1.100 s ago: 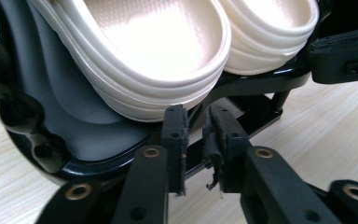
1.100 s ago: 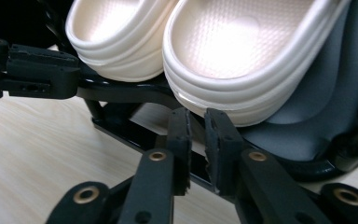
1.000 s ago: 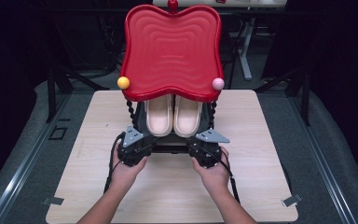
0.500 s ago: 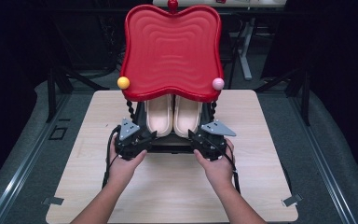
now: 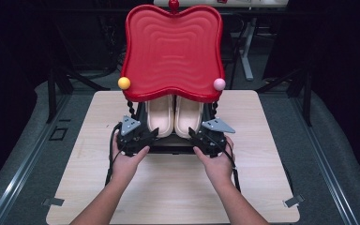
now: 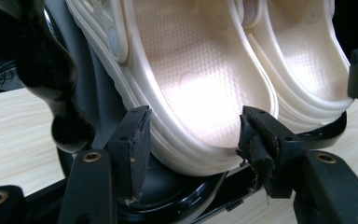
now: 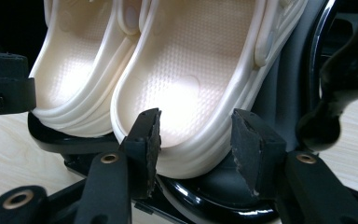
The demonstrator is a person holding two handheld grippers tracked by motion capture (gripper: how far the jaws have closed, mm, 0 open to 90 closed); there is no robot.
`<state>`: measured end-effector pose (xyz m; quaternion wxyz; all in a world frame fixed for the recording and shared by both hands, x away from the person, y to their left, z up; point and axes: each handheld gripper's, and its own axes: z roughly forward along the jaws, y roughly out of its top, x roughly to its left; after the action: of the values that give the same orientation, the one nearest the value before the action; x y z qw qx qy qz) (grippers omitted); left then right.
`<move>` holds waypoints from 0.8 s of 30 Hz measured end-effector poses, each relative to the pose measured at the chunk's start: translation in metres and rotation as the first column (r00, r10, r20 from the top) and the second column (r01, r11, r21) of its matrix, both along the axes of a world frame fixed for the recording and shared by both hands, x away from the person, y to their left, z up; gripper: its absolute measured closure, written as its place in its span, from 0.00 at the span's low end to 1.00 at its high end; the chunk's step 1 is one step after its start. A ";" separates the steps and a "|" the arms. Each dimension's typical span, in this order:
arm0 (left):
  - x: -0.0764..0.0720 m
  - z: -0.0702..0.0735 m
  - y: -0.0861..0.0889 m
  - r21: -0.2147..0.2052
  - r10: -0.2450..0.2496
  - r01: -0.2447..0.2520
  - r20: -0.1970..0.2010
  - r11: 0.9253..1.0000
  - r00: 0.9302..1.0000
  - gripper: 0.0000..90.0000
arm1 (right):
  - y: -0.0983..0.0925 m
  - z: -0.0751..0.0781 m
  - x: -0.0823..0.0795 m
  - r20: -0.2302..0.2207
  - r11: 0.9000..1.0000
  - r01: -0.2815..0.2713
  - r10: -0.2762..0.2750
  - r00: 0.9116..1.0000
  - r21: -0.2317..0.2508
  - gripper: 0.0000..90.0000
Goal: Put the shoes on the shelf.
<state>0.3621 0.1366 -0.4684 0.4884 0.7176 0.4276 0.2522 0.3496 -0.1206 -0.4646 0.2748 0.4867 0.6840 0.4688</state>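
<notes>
Cream clogs [image 5: 174, 116], a pair side by side, rest heel-near on a black rack [image 5: 171, 146] under a red tray top [image 5: 173, 49], at the table's [image 5: 262, 187] far middle. Left gripper [image 5: 151, 136] and right gripper [image 5: 192, 137] have just been opening; their jaws stand apart around each heel without pressing.

You see cream clogs [image 6: 200, 88] of matt, pebbled foam on a glossy black rack [image 7: 223, 205]; the red lid [image 5: 173, 51] looks smooth ridged plastic, the table [image 5: 262, 187] pale wood-grain laminate.
</notes>
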 end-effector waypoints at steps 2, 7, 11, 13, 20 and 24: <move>0.001 -0.001 -0.001 0.000 0.003 -0.003 -0.002 1.000 1.000 0.49 | 0.001 -0.001 0.001 0.001 1.000 0.005 -0.005 1.000 -0.003 0.57; 0.005 -0.003 -0.004 0.016 0.011 -0.011 0.011 1.000 1.000 0.53 | 0.004 -0.004 0.005 0.011 1.000 0.011 -0.011 1.000 -0.015 0.58; 0.009 -0.006 -0.007 0.036 0.025 -0.026 0.030 0.999 0.999 0.57 | 0.004 -0.006 0.008 0.032 0.999 0.021 -0.020 0.999 -0.034 0.60; 0.010 -0.006 -0.008 0.039 0.028 -0.029 0.035 0.999 0.999 0.60 | 0.004 -0.007 0.011 0.041 0.999 0.021 -0.019 0.999 -0.041 0.61; 0.011 -0.005 -0.008 0.055 0.025 -0.026 0.031 0.998 0.999 0.63 | 0.003 -0.007 0.014 0.037 0.999 0.025 -0.023 0.999 -0.045 0.62; 0.011 -0.005 -0.007 0.059 0.020 -0.022 0.034 0.998 0.999 0.63 | 0.004 -0.007 0.014 0.039 0.999 0.032 -0.031 0.999 -0.039 0.62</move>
<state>0.3733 0.1294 -0.4730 0.4711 0.7230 0.4192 0.2821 0.3632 -0.1165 -0.4721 0.3048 0.4828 0.6800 0.4600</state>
